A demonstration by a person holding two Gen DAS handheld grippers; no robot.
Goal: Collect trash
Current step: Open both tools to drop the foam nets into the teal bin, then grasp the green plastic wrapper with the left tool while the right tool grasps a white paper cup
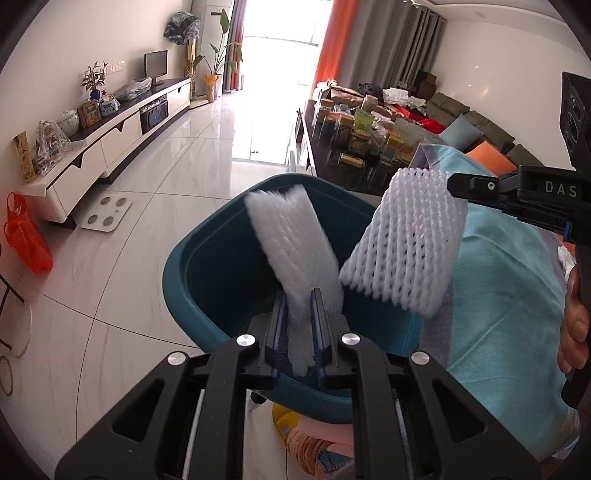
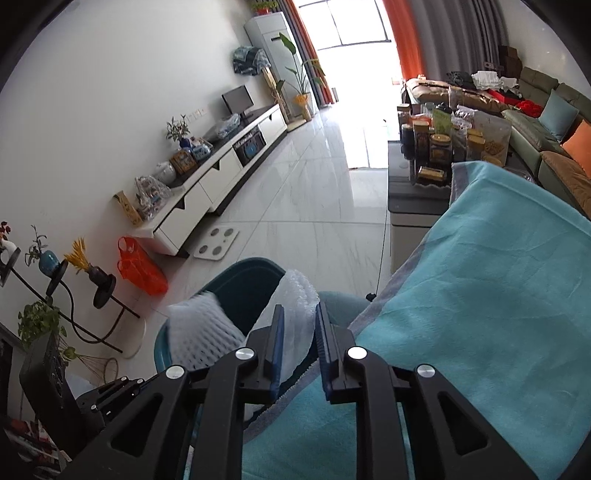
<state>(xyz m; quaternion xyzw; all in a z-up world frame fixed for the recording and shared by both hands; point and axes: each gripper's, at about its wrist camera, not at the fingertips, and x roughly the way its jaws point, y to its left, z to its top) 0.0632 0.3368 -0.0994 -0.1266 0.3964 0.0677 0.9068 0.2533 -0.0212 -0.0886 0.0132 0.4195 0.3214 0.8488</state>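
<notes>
Here, left tool (image 1: 299, 295) pinching a white foam net (image 1: 291, 236) over teal bin (image 1: 199, 258), right tool (image 2: 299, 314) marked "DAS" pinching another net (image 2: 295, 310).

- White marble-look floor tiles (image 1: 177, 173) gleam with daylight from the window (image 1: 280, 22) at 12 o'clock.
- Orange curtain (image 1: 334, 40) and grey curtain (image 1: 391, 40) hang beside it.
- A long white TV cabinet (image 1: 122, 136) runs along the white wall (image 1: 74, 44) at 10 o'clock, carrying a small monitor (image 1: 156, 66).
- Green sofa (image 1: 476, 122) at 2 o'clock.
- Cluttered dark coffee table (image 2: 413, 184).
</notes>
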